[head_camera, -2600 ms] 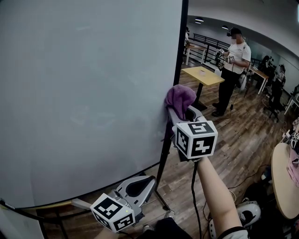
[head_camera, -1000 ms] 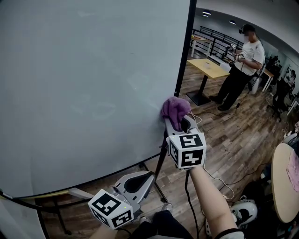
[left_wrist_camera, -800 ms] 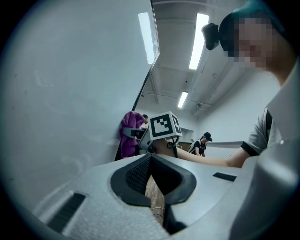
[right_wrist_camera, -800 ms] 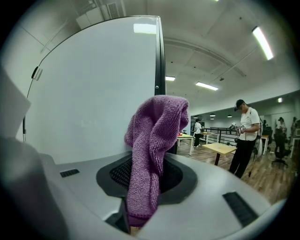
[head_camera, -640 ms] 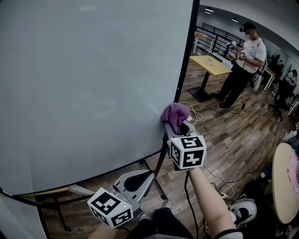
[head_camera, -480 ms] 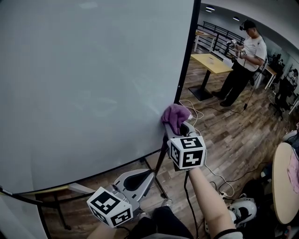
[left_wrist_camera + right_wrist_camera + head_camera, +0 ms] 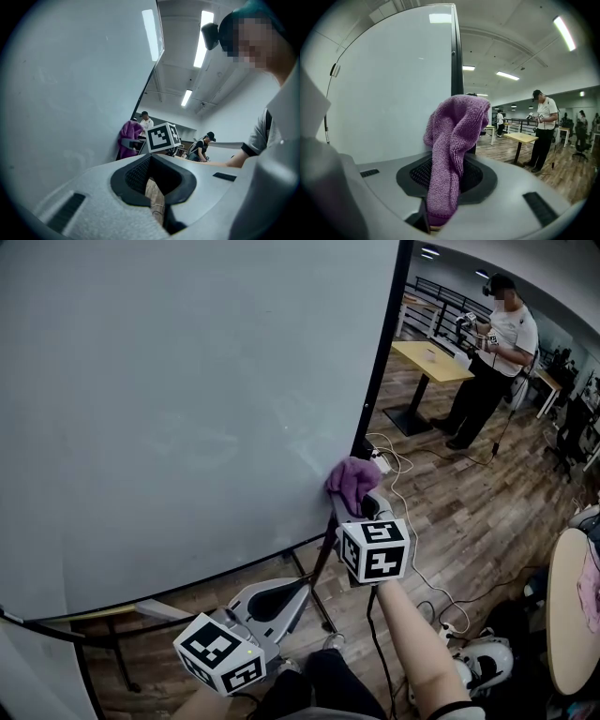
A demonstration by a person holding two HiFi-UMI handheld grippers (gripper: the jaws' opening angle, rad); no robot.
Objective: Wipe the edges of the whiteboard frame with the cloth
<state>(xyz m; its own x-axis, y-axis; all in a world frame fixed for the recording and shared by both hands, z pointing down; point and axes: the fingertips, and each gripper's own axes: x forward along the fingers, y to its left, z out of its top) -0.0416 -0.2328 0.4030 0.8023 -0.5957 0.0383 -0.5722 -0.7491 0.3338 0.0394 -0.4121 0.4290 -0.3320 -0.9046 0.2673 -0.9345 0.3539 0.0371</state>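
While the right tool [image 7: 359, 505] is clenched on the purple cloth [image 7: 352, 480], this cloth is pressed against the black right edge of the whiteboard frame [image 7: 380, 381], low down and not far above the bottom corner. In the right gripper view the jaws are closed on the lower end of the cloth [image 7: 454, 136] only. The rest stands up above them as a loose, bunched fold, and this fold touches the frame.

The left tool [image 7: 281, 601] hangs lower, under the bottom edge of the frame and near the stand leg [image 7: 322, 563]. Its jaws are drawn together with nothing between them; only a strip of wooden floor [image 7: 152, 197] shows through the narrow slit.

I judge the wiping of the right edge to be under way, with the bottom edge probably not yet done.

Some things could go wrong from here. Because only a small part of the cloth is pinched, strong rubbing on the frame may pull it out of the jaws. The edge is thin, so the soft fold can slide off it, either onto the white board face [image 7: 187, 409] or into free air, and then part of the frame stays unwiped. If the push is too hard, the board may swing or shift on its stand. Near the corner, the hard jaws could knock the stand leg. A person [image 7: 487, 352] stands well apart and is in no danger.
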